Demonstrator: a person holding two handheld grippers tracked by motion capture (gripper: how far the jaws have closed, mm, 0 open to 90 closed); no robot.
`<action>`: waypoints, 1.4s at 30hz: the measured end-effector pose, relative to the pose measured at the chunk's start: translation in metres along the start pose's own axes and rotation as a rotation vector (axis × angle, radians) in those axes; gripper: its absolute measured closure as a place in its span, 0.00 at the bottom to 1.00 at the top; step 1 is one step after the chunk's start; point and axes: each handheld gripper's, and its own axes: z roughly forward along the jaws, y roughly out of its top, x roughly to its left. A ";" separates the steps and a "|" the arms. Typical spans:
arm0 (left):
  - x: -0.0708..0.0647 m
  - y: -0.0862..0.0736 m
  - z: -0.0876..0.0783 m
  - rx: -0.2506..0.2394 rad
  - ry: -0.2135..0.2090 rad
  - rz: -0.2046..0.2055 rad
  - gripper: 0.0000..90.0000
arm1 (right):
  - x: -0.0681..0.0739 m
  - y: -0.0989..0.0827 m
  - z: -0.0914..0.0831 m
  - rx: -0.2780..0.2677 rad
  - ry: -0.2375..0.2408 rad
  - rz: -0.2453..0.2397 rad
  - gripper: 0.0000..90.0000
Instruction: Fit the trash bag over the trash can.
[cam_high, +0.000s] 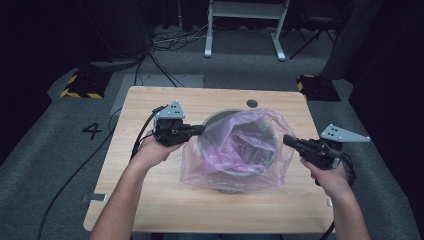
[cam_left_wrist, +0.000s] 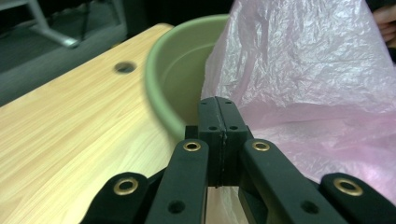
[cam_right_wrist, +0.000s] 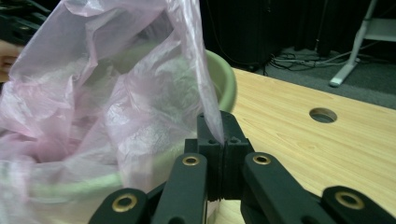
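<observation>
- Pink plastic bag (cam_high: 240, 145) sits centre of the high view, draped over and into the green bucket (cam_high: 220, 116) on the wooden table (cam_high: 150, 200); the bucket's rim shows bare only at the bag's upper left.
- Left gripper (cam_high: 199, 129), left of centre in the high view, clenched. In the left gripper view the pads meet at the bag's (cam_left_wrist: 303, 84) edge, just beside the bucket rim (cam_left_wrist: 154, 79); film seems pinched between them, though I cannot tell for certain.
- Right gripper (cam_high: 287, 140), right of centre, clamped on the opposite edge; the right gripper view shows a strip of bag (cam_right_wrist: 205, 102) running into the closed pads.
- Judgement: opposite-edge grips spread the mouth, likely to line the bucket.
- Cable hole (cam_high: 252, 103) behind the bucket is untouched.
</observation>
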 end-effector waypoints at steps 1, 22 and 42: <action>0.002 -0.002 -0.002 0.001 0.027 -0.009 1.00 | -0.001 -0.001 0.001 0.004 -0.006 0.009 1.00; 0.028 -0.018 0.006 -0.068 0.145 -0.031 1.00 | -0.022 -0.009 0.032 -0.001 -0.137 0.026 1.00; 0.044 -0.049 0.049 0.025 0.228 -0.155 1.00 | -0.028 -0.034 0.077 0.085 -0.160 0.095 1.00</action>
